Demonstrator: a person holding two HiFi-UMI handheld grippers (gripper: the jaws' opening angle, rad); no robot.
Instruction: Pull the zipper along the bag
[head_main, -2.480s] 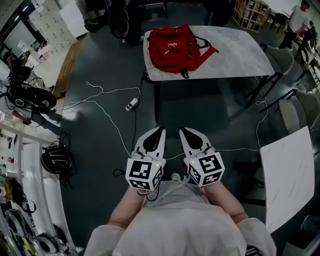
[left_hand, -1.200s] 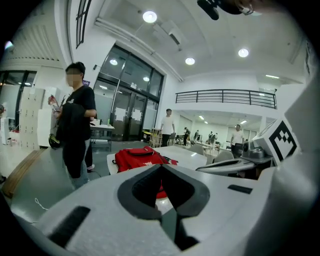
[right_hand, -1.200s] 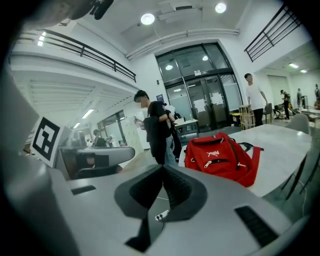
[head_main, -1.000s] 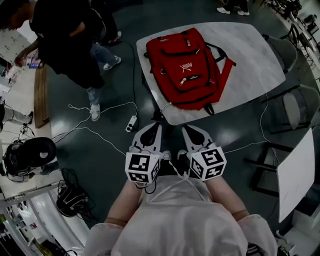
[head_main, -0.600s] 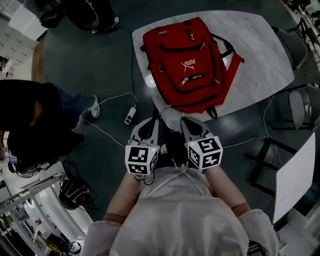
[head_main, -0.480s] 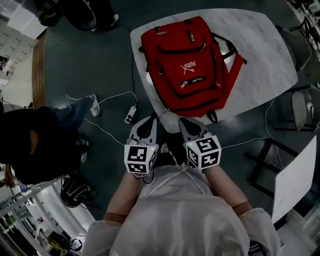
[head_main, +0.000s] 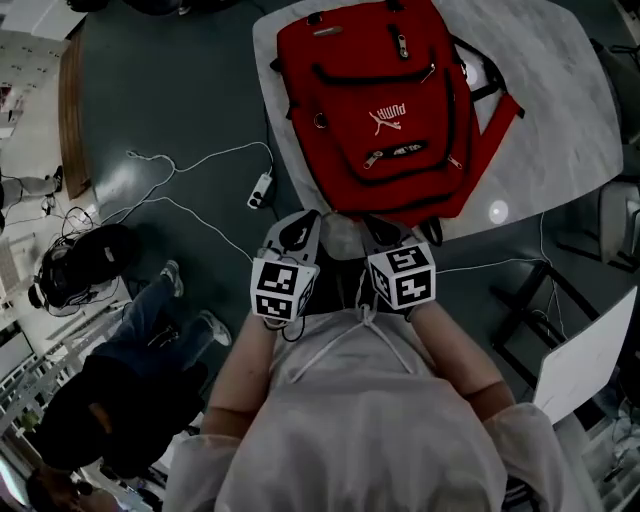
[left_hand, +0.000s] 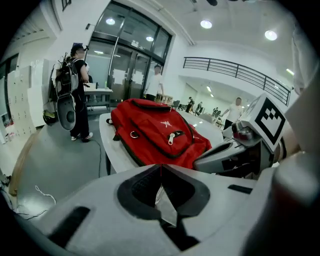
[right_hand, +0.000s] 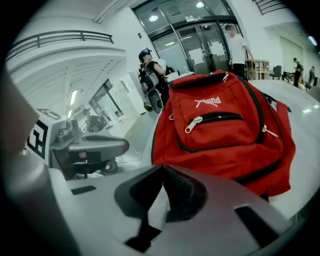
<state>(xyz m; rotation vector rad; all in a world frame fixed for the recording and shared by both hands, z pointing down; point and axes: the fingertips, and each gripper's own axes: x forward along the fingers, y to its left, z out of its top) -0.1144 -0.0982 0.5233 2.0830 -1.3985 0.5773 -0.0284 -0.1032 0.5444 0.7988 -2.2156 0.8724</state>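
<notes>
The left gripper (head_main: 308, 216) is held with its jaws pressed together and nothing between them, as its own view (left_hand: 161, 166) shows plainly. The right gripper (head_main: 374, 222) is likewise closed and empty (right_hand: 162, 168). Both are carried side by side, just apart, close in front of the person's body and angled downward toward the near edge of the white table (head_main: 560, 90). No contact with anything is seen. The closed jaws are judged to suit an approach, since nothing is yet within reach to be pinched.

The red backpack (head_main: 385, 110) is laid flat on that table with its front face up and its lower end nearest the grippers, so every zipper line is exposed from above. The front pocket's zipper pull (right_hand: 194, 125) is seen hanging at one end of its dark track, also visible from the left gripper view (left_hand: 171, 138). The shoulder straps (head_main: 495, 120) are spread out to the right of the bag.

On the floor left of the table a power strip (head_main: 260, 190) and white cables are lying, and a bystander (head_main: 130, 380) is seen at the lower left, well apart from the bag
</notes>
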